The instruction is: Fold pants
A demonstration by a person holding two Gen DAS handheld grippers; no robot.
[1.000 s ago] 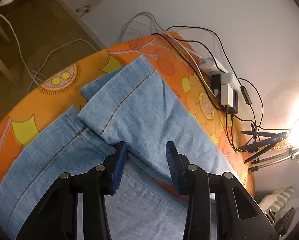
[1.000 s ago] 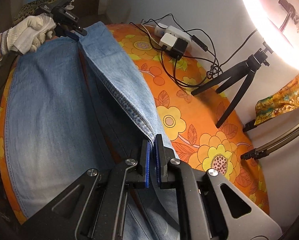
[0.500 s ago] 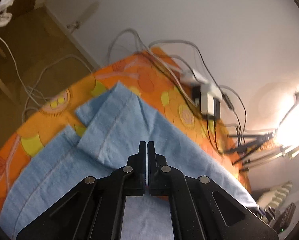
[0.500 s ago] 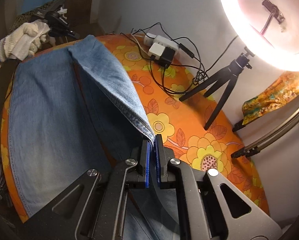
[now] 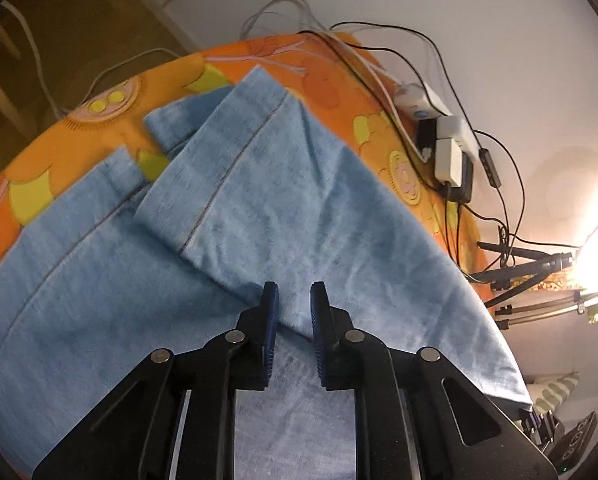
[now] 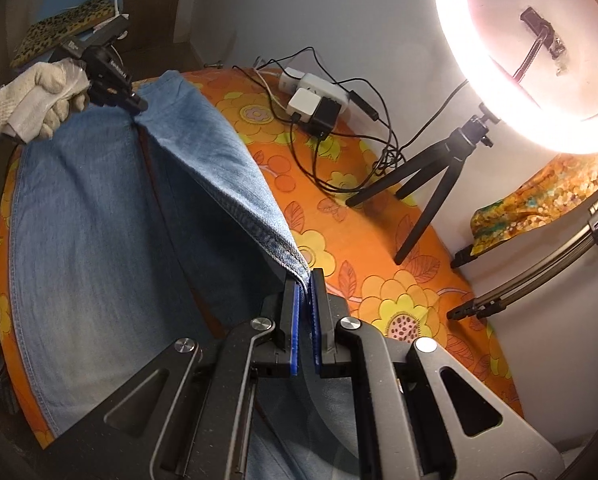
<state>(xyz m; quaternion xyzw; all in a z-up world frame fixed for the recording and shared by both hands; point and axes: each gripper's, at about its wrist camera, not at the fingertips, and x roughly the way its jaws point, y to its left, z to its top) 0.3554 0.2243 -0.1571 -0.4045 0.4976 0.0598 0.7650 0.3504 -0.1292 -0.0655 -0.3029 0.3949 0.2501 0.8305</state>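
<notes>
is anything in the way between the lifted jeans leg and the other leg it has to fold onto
Nothing visible. The lifted leg, pinched in the right tool, hangs over bare denim of the flat leg; the chargers sit off on the orange cloth.

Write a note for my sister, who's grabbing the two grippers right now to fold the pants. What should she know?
Right gripper: shut on the hem of one leg of the pants, holding it lifted off the orange flowered cloth.
Left gripper: jaws have just been opening; slightly apart at the edge of the same leg, not squeezing it. A gloved hand holds it at the far end.
Pants: spread on the table, that leg half turned over the other.
Done: leg lifted.
Left: lay it flat over the other leg, then fold across.
</notes>
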